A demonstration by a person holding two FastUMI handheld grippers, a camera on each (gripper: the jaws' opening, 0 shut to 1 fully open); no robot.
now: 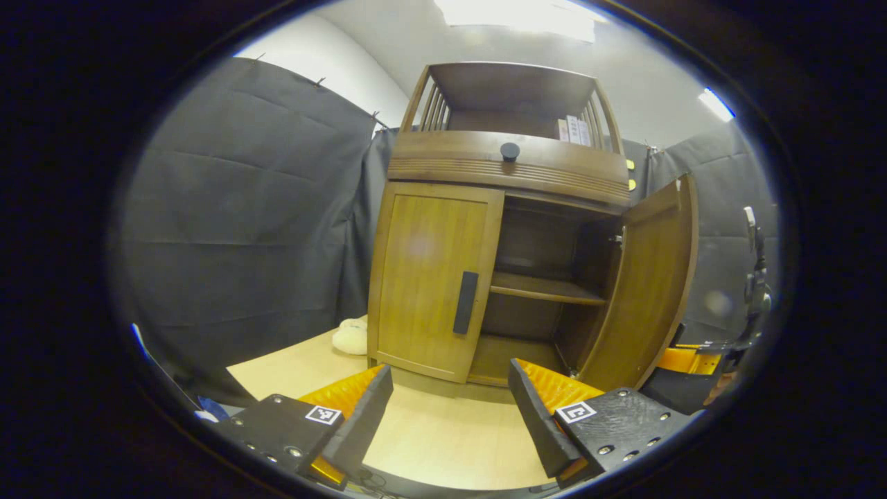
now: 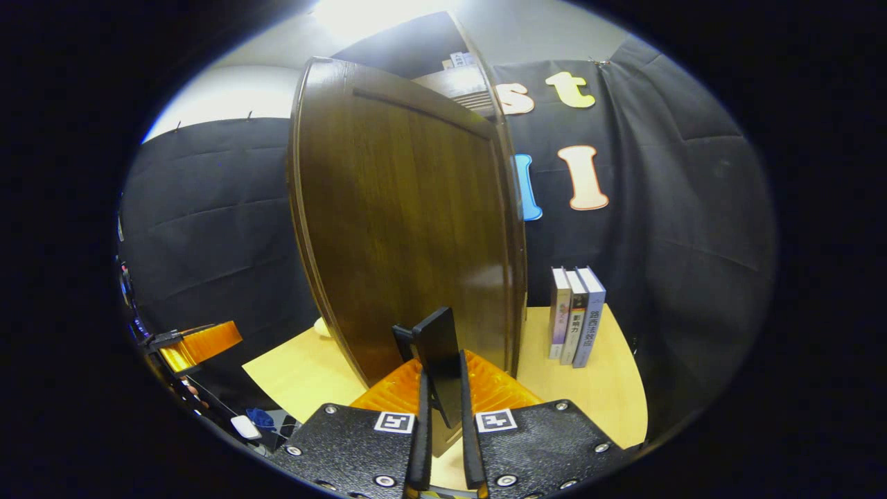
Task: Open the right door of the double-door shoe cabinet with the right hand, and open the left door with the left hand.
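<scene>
A brown wooden shoe cabinet (image 1: 509, 173) stands on a pale table. Its left door (image 1: 429, 274) is closed, with a dark vertical handle (image 1: 465, 302) near its inner edge. The right door (image 1: 651, 291) is swung wide open, baring two inner shelves (image 1: 544, 287). My left gripper (image 1: 450, 391) is open, low in front of the cabinet and apart from it, with nothing between its fingers. In the right gripper view, the open door (image 2: 409, 222) looms close and my right gripper (image 2: 442, 395) is shut on its dark handle (image 2: 438, 353).
Several books (image 2: 575, 315) stand upright on the table (image 2: 610, 395) right of the open door. A pale soft object (image 1: 352, 336) lies left of the cabinet. A drawer knob (image 1: 510, 151) sits above the doors. The other gripper (image 2: 197, 343) shows far left.
</scene>
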